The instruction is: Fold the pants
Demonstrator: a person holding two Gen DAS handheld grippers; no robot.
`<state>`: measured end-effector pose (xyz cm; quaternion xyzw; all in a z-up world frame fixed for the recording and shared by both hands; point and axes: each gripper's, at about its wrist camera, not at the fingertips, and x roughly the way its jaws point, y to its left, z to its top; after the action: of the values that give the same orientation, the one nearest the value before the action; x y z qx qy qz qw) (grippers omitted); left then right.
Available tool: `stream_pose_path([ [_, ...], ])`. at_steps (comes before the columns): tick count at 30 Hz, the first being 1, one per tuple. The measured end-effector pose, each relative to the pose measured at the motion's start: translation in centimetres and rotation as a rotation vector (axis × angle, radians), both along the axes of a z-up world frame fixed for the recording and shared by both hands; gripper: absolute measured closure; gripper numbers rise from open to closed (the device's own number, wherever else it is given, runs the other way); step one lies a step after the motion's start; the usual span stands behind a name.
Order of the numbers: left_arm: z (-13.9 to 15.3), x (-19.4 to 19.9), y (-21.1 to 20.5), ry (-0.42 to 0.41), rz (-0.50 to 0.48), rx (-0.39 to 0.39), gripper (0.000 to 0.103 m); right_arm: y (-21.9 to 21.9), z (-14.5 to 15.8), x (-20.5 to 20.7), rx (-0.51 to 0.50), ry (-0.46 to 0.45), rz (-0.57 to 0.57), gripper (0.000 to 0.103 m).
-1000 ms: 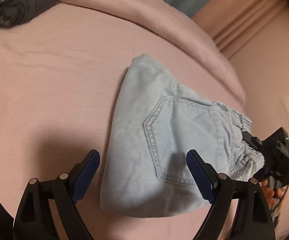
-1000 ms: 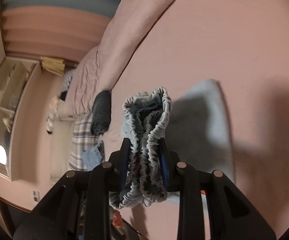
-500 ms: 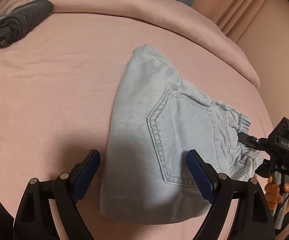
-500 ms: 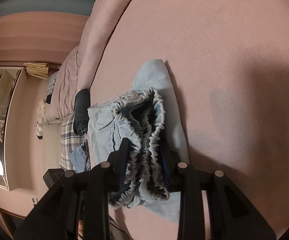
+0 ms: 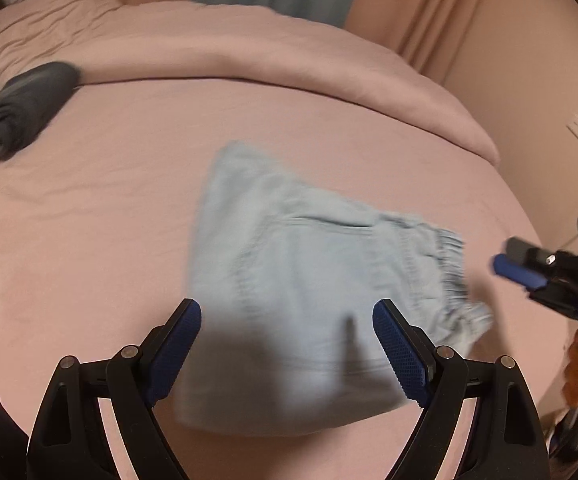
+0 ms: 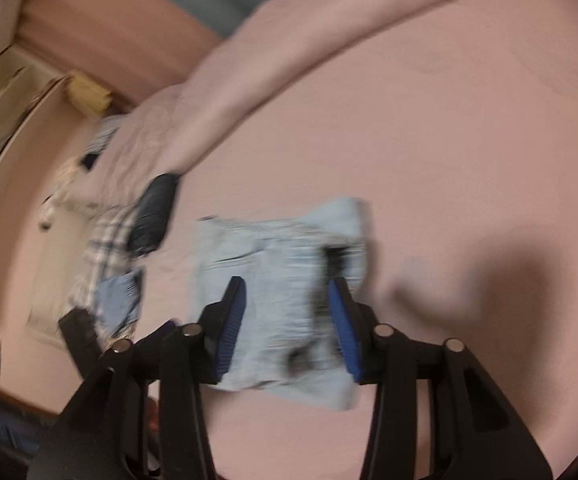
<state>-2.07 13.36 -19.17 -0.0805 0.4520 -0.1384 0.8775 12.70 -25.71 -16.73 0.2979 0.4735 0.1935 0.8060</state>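
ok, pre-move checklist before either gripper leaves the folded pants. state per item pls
1. Right gripper clear of the waistband: ok, jaws opening, seen apart from the cloth in the left wrist view.
2. Left gripper empty: ok, jaws wide, nothing pinched.
3. Pants lying folded on the bed sheet: ok, one compact bundle.
4. Waistband lying flat: cannot tell, blurred.
5. Dark folded garment apart from the pants: ok.
6. Fold edges aligned: cannot tell, both views blurred.
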Motion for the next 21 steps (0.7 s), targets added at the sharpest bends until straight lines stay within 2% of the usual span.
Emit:
stream_pose_path([
  [2,-0.5,0.0,-1.5,-0.007,-0.031,0.037,0.015,1.7,0.0,-0.1,-0.002,-0.013,0.051,0.07],
  [5,-2.9,0.2,-3.1,0.021,-0.068,0.148,0.014,4.5,-1.8,-0.8,-0.098,0.015,0.128,0.073],
  [6,-3.8,0.4,-3.2,0.043,-0.081,0.152,0.014,5.3,-2.9,-1.3,-0.165,0.036,0.157,0.076],
  [8,-4.9,0.8,-2.6,0.053,-0.084,0.124,0.013,6.1,-4.4,-2.1,-0.3,0.029,0.18,0.092],
  [10,-4.7,1.2,-1.7,0.062,-0.085,0.071,0.013,6.3,-4.9,-2.5,-0.35,-0.03,0.2,0.093],
  [11,-4.4,1.2,-1.2,0.068,-0.086,0.046,0.013,5.9,-4.9,-2.3,-0.328,-0.03,0.196,0.093],
  [13,-3.2,0.7,1.1,0.077,-0.075,-0.056,0.013,4.7,-5.3,-1.6,-0.247,0.007,0.185,0.092],
  [15,-2.1,-0.3,4.4,0.047,-0.013,-0.137,0.013,3.5,-4.9,-1.4,-0.188,0.028,0.182,0.088],
  [17,-1.6,-1.4,7.5,0.021,0.047,-0.181,0.013,2.3,-3.9,-2.0,-0.156,0.016,0.169,0.065],
  [21,-1.6,-2.6,10.3,0.005,0.107,-0.222,0.013,3.0,-0.3,-1.9,-0.091,-0.07,0.192,0.057],
])
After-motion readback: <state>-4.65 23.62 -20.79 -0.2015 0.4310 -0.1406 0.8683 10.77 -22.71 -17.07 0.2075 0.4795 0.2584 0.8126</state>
